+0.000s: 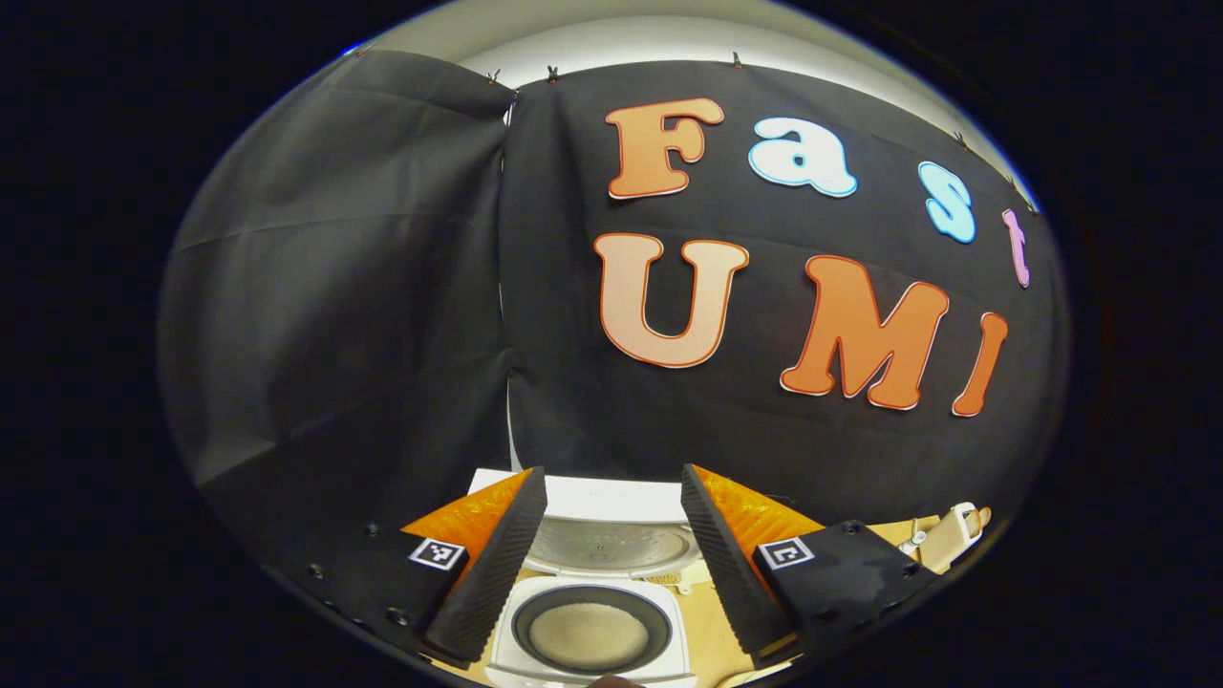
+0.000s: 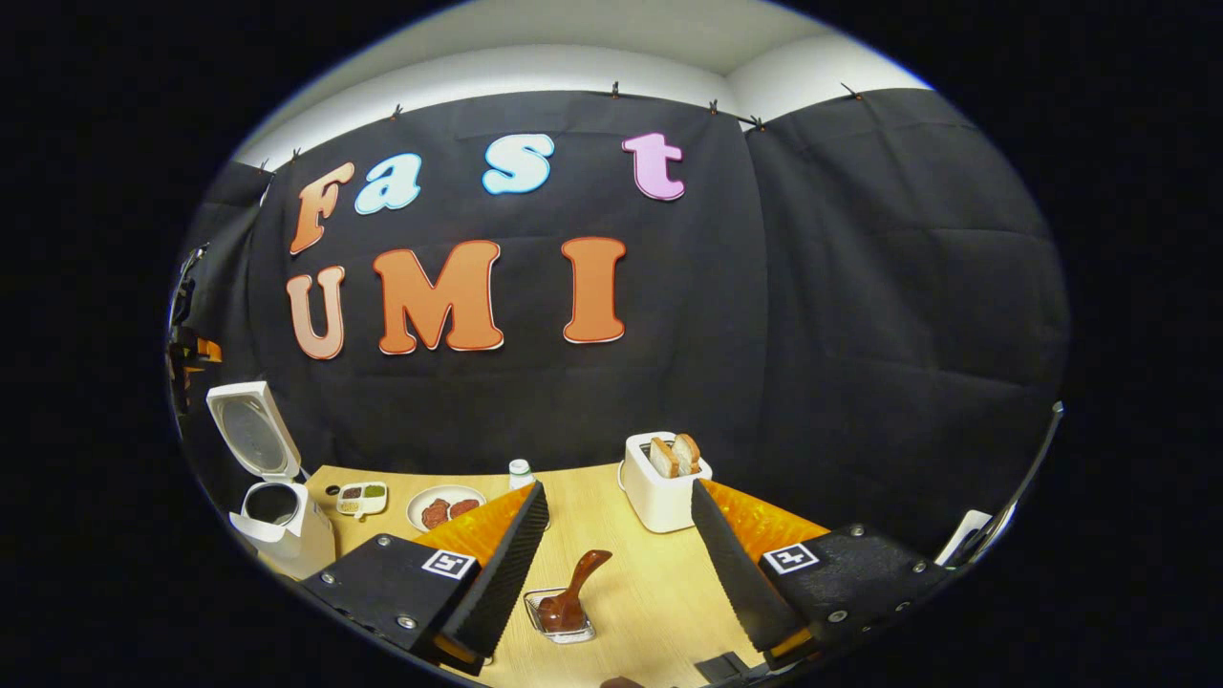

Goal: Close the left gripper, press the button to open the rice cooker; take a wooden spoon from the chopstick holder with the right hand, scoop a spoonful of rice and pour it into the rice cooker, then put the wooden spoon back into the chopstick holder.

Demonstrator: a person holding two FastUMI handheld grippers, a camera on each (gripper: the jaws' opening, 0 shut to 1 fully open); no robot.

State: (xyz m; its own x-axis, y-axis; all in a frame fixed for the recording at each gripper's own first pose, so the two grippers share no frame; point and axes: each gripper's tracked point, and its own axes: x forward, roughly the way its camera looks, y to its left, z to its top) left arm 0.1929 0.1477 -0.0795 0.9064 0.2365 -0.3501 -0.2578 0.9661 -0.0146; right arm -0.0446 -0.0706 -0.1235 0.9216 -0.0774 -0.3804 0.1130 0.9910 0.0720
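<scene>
Tabletop (image 2: pixel 631 564): 1 rice cooker (image 2: pixel 277 516), 1 wooden spoon (image 2: pixel 573 592).

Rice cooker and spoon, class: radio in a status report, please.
Both grippers open, holding nothing. Rice cooker lid up, pot showing between left gripper fingers. Wooden spoon sits in its holder, ahead of right gripper. Nothing blocking.

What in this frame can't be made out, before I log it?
- Left gripper view: rice cooker front cut off by the bottom edge, so its button is hidden; pale object at right too small to identify.
- Right gripper view: wooden spoon bowl sits inside its holder; small dish contents too small.
</scene>
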